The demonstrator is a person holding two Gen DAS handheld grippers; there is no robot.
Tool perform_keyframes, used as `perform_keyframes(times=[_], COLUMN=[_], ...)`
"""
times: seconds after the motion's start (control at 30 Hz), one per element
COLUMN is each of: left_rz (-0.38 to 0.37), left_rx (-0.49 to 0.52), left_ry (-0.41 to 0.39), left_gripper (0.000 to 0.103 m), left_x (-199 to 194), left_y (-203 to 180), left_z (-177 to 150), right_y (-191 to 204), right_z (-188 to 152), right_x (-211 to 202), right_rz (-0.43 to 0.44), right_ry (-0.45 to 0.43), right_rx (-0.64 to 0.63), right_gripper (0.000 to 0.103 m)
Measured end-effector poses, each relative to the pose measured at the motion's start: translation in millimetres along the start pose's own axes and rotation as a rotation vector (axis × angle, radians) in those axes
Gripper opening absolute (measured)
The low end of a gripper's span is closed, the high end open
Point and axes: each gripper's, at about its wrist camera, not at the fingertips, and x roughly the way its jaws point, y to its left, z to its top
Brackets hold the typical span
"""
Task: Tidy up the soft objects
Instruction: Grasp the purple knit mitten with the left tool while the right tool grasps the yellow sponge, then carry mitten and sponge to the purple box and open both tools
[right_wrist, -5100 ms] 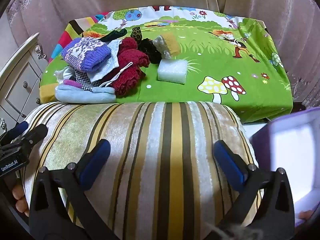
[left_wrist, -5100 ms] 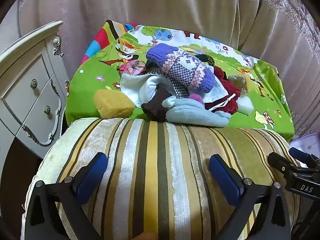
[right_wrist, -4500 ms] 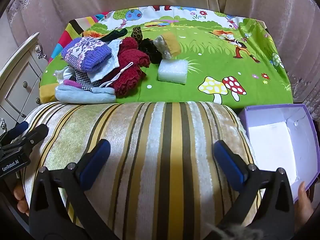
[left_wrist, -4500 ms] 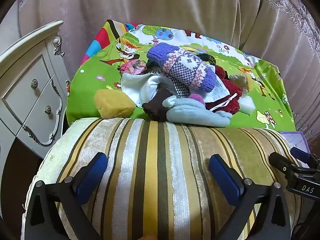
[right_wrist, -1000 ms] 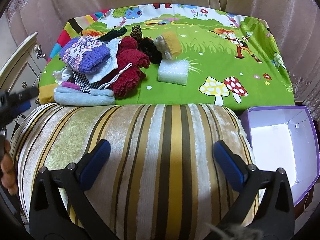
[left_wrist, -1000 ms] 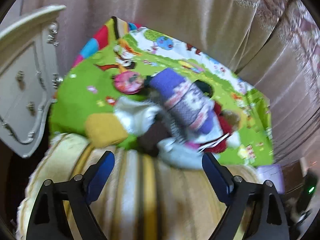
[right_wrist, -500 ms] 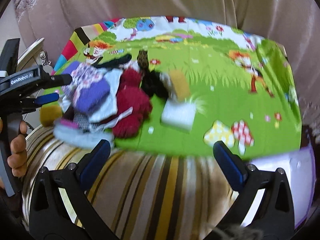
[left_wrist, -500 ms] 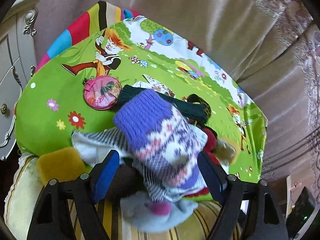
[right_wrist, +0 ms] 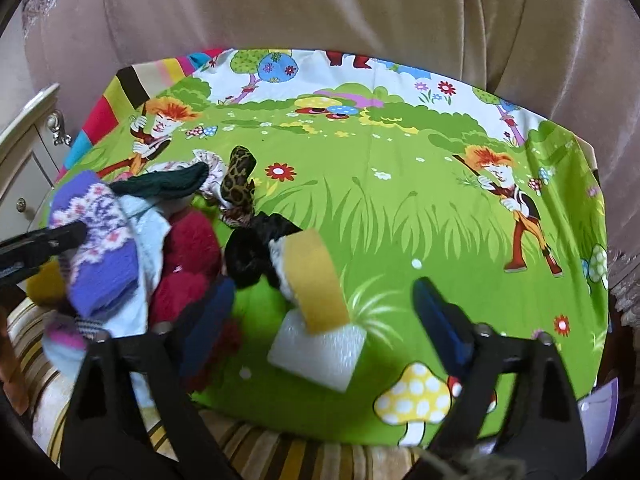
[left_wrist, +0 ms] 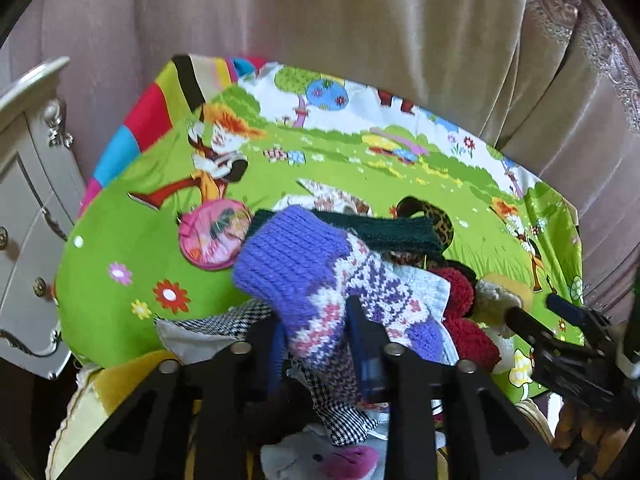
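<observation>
A heap of soft things lies on the cartoon-print cloth (left_wrist: 120, 236). My left gripper (left_wrist: 316, 336) is shut on the purple patterned knit glove (left_wrist: 316, 280) on top of the heap; the glove also shows in the right wrist view (right_wrist: 96, 248). My right gripper (right_wrist: 320, 312) is open, its fingers either side of a yellow sponge (right_wrist: 316, 280) and a white foam block (right_wrist: 316, 348). A red knit piece (right_wrist: 188, 264), a dark green knit piece (right_wrist: 168, 184), a leopard-print piece (right_wrist: 238, 184) and a black fuzzy piece (right_wrist: 252, 248) lie in the heap.
A pink round pouch (left_wrist: 210, 236) lies left of the glove. A yellow sponge (left_wrist: 124, 376) and a grey plush toy (left_wrist: 320, 456) sit at the near edge. A striped cushion (right_wrist: 280, 456) is in front. A white dresser (left_wrist: 24, 216) stands left, curtains (right_wrist: 320, 4) behind.
Both grippers moved forward from over the striped cushion to over the cloth. The left gripper closed on the purple glove. The right gripper came over the sponge and foam block, still open.
</observation>
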Motion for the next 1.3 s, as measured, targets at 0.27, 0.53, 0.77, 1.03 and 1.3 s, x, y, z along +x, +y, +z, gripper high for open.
perform_keyframes(times=[0.27, 0.53, 0.77, 1.03, 1.3], left_rz=[-0.004, -0.043, -0.082, -0.159, -0.284], left_rx=[0.036, 0.002, -0.006, 0.018, 0.069], left_ry=[-0.159, -0.228, -0.251, -0.236, -0.143], left_gripper=[0.023, 0.021, 0.021, 0.021, 0.021], left_x=[-32, -51, -69, -87, -95], left_y=[-8, -6, -11, -34, -77], left_z=[-4, -6, -16, -33, -61], right_y=[0, 1, 0, -16, -52], right_z=[2, -2, -9, -37, -84], right_x=[20, -3, -39, -81, -115], right_rz=[0.047, 0.066, 0.071, 0.071, 0.031], right_ry=[0.047, -0.012, -0.075, -0.092, -0.072], right_rx=[0.004, 0.025, 0.056, 0.118, 0.203], right_gripper=[0.031, 0.029, 0.029, 0.029, 0.029])
